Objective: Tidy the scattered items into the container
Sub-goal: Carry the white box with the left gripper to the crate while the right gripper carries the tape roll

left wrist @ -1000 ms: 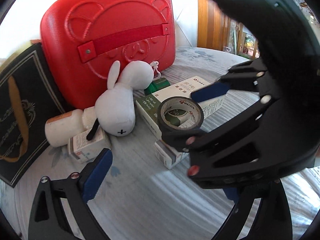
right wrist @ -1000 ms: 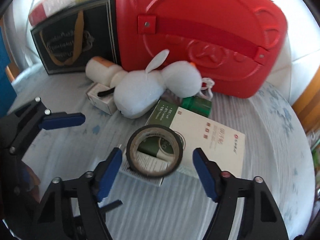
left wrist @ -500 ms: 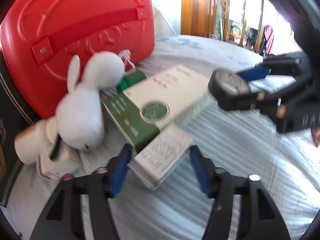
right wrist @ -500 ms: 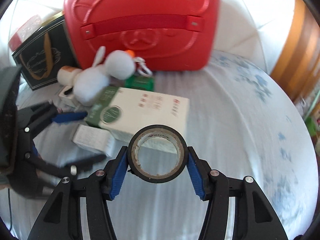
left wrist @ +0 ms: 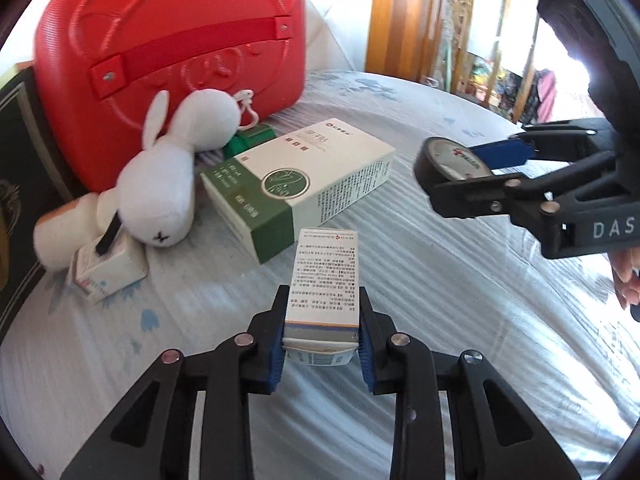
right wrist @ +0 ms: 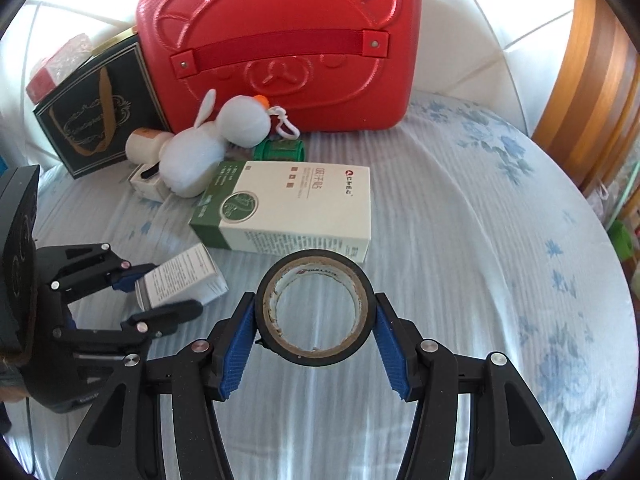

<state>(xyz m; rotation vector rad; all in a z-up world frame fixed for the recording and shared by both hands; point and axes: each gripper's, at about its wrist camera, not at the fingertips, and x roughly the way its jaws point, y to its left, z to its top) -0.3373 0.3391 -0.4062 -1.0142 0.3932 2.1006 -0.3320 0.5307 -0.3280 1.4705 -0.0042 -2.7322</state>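
We see a bed with a pale blue flowered sheet. On it stands a red case; before the case lie a plush rabbit, a green-and-white box and a white bottle, with a dark gift bag beside the case.

Blue-floral bedsheet, wood door frame, bright daylight.

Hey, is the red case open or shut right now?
Shut. The red case stands upright with its shells together and nothing inside showing.
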